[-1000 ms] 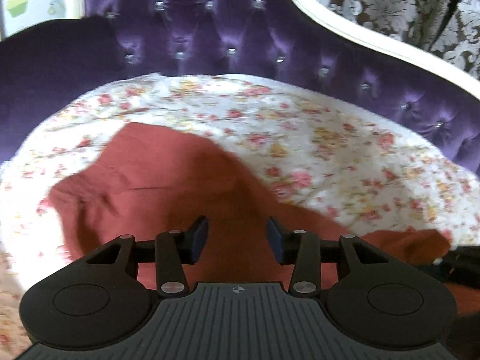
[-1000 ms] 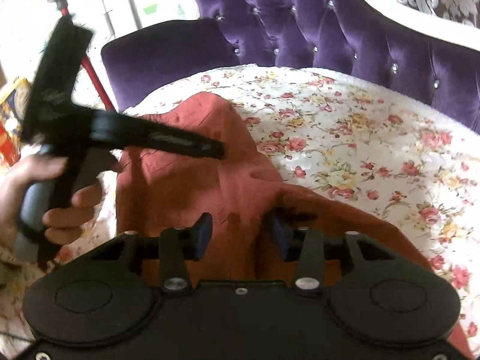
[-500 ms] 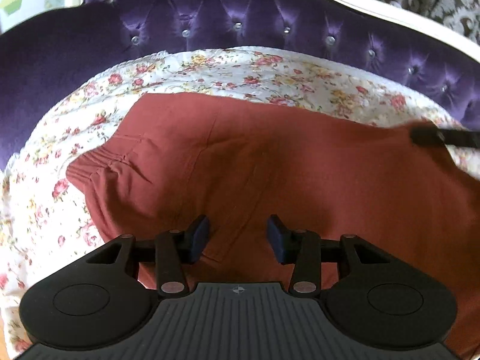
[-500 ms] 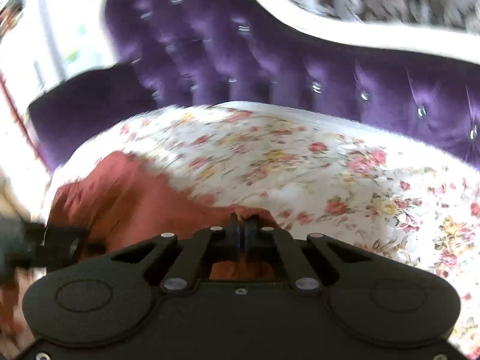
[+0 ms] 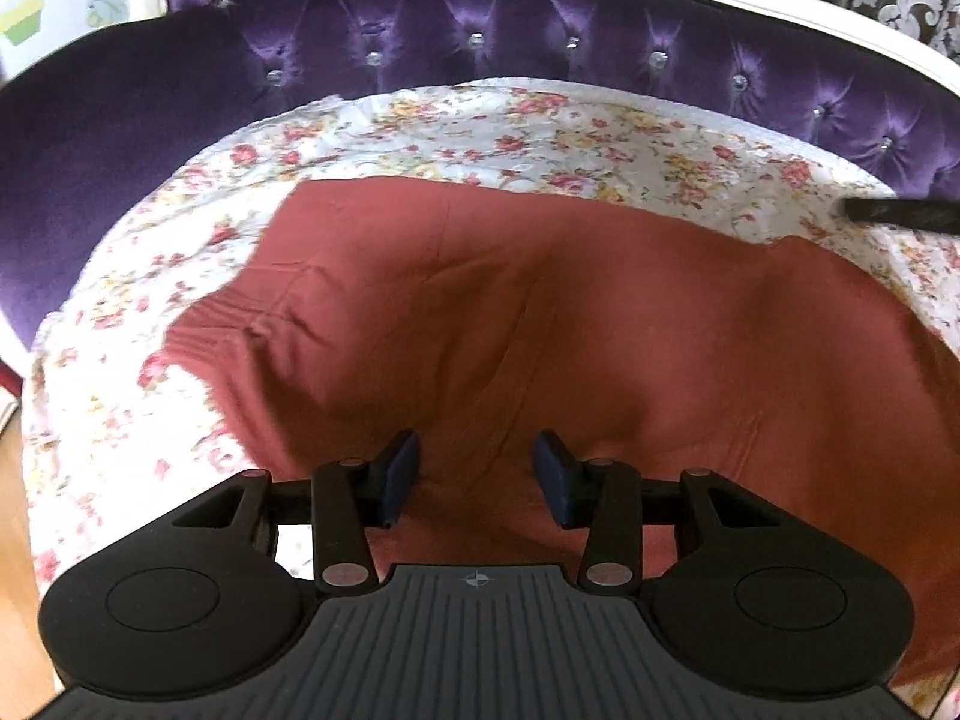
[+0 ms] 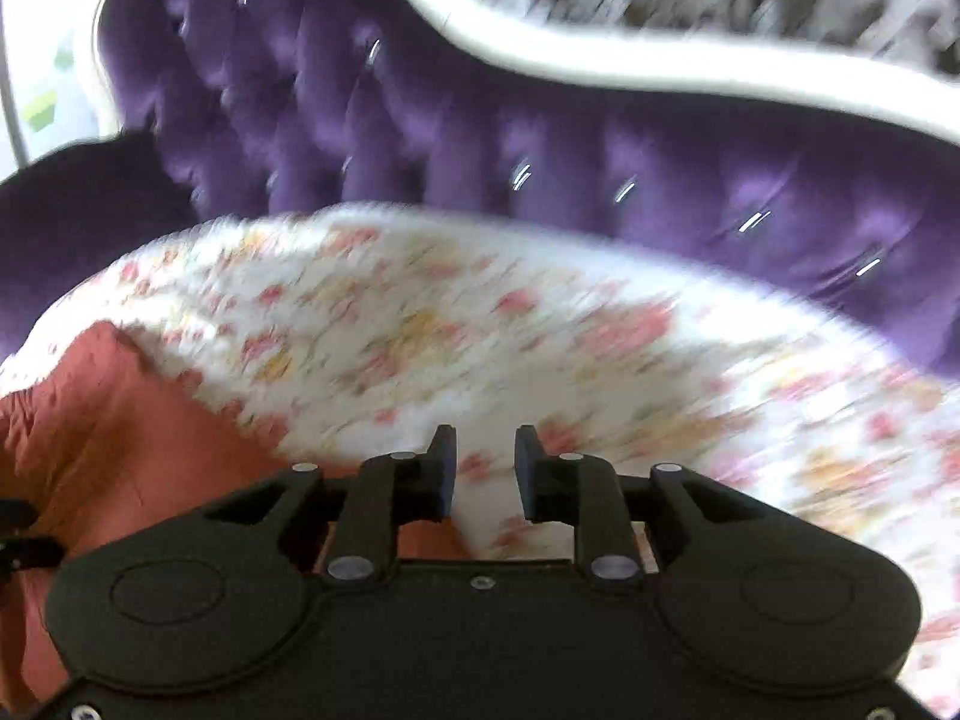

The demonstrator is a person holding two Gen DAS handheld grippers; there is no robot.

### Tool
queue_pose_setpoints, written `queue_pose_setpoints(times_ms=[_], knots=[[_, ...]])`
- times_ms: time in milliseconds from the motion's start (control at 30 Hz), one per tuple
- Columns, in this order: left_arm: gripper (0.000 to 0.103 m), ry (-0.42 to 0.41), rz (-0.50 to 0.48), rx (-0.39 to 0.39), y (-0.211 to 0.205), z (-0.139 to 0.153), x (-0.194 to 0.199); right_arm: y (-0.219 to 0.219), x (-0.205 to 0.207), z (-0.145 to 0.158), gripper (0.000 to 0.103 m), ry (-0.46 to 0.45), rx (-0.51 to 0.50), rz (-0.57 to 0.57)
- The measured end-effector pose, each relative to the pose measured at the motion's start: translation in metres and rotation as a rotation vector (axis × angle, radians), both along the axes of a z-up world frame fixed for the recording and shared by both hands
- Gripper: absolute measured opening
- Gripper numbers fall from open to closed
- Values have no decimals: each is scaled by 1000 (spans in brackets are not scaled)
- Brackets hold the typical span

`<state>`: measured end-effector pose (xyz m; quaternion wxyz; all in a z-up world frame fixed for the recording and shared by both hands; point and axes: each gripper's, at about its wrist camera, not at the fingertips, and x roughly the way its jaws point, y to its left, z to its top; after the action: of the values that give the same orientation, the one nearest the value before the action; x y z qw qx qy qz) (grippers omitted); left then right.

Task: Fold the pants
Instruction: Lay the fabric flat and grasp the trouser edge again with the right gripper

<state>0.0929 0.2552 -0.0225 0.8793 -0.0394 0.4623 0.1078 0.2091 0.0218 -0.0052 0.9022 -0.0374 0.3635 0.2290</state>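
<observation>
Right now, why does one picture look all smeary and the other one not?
Right wrist view: the floral sheet and purple tufted sofa back are streaked with motion blur. Left wrist view: sharp, with the rust-red pants clear, only bent by the fisheye lens.

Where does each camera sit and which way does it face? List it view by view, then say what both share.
Left wrist: on the left gripper, angled down at the rust-red cotton pants; its open fingers show.
Right wrist: on the right gripper, aimed at the floral bedsheet; jaws just reopened, empty.
Shared: pants, sheet, purple tufted headboard.
</observation>
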Motion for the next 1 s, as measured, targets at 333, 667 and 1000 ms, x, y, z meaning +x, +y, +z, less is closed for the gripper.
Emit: queue_pose_setpoints(times_ms=[333,667,1000], knots=[[42,26,-118,34,-31,7,-23,-33,-138,-3,30,112,-67,185],[43,49,-42,139,-61,14,-36,-81,-216,-3,26,139,-4,88],[43,57,-248,33,-138,0,-37,-176,-208,-16,32,211,-26,-264]])
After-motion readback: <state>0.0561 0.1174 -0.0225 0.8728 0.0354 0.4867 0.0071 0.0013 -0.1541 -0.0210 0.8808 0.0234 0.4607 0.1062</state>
